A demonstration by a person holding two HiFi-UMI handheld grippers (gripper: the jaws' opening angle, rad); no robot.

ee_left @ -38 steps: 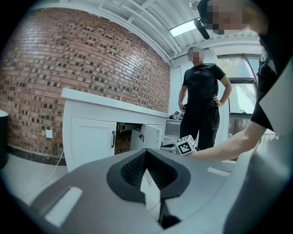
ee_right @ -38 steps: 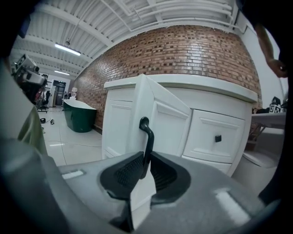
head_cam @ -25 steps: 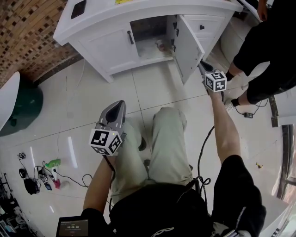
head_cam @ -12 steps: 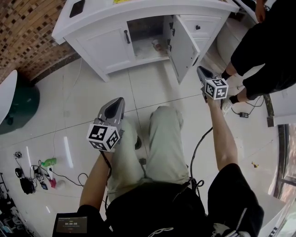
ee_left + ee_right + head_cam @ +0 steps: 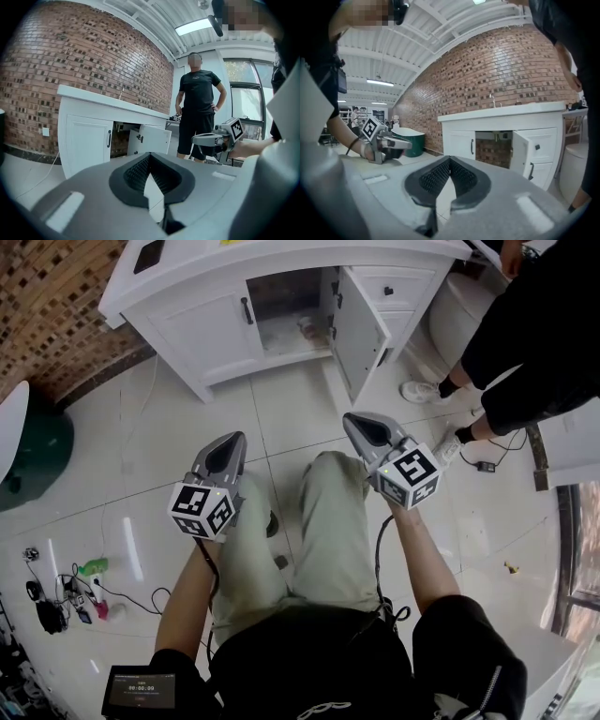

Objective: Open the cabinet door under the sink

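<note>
The white sink cabinet (image 5: pixel 178 310) stands at the top of the head view. Its right door (image 5: pixel 359 329) is swung wide open, showing the dark inside (image 5: pixel 281 306). The left door (image 5: pixel 208 332) with its black handle (image 5: pixel 247 310) stays closed. My right gripper (image 5: pixel 360 427) hovers over my right knee, well back from the door; its jaws have just closed with nothing between them. My left gripper (image 5: pixel 230 443) is shut and empty above my left knee. In the right gripper view the open door (image 5: pixel 522 157) lies ahead of the shut jaws (image 5: pixel 450 161).
A person in black (image 5: pixel 534 324) stands right of the cabinet, beside a white toilet (image 5: pixel 459 310). A green bin (image 5: pixel 47 451) sits at the left. Cables and small bottles (image 5: pixel 84 587) lie on the tiled floor at lower left. My own legs (image 5: pixel 328 521) fill the middle.
My right gripper has come away from the open door, moving left and up to above my knee. The left gripper has hardly moved. The door stays open.
</note>
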